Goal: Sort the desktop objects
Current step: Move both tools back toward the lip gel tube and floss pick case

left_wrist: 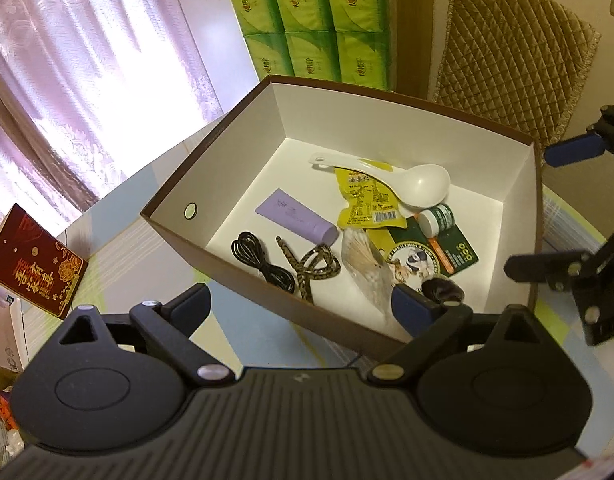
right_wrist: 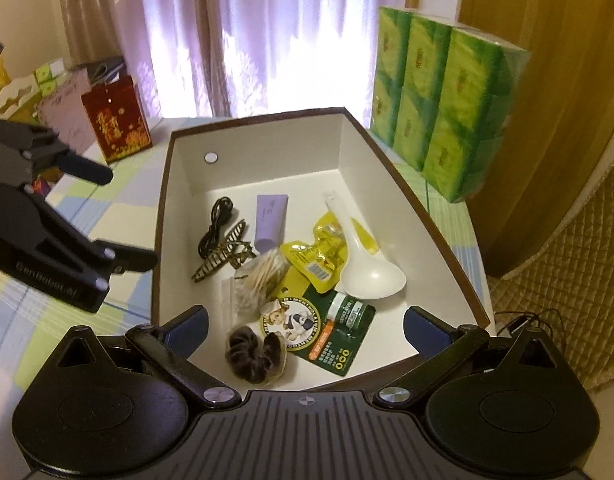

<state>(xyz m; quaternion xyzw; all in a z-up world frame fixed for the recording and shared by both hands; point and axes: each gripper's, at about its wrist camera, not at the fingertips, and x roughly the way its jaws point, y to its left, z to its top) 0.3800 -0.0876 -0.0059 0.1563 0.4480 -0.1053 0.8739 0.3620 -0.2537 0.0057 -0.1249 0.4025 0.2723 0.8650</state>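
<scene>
The brown box [right_wrist: 435,216] sits on the checked tablecloth [right_wrist: 47,320], white inside and holding the sorted bits: a white spoon [right_wrist: 371,272], a yellow snack packet [right_wrist: 319,256], a purple tube [right_wrist: 269,220], a black cable [right_wrist: 215,224], a patterned hair clip [right_wrist: 223,256], a green jar [right_wrist: 347,308] and a dark scrunchie [right_wrist: 253,354]. Above its near edge the right gripper [right_wrist: 305,326] stands wide apart, empty. The left gripper [left_wrist: 303,304] likewise gapes, gripping nothing. Green tissue packs [right_wrist: 439,108] stand behind the box.
</scene>
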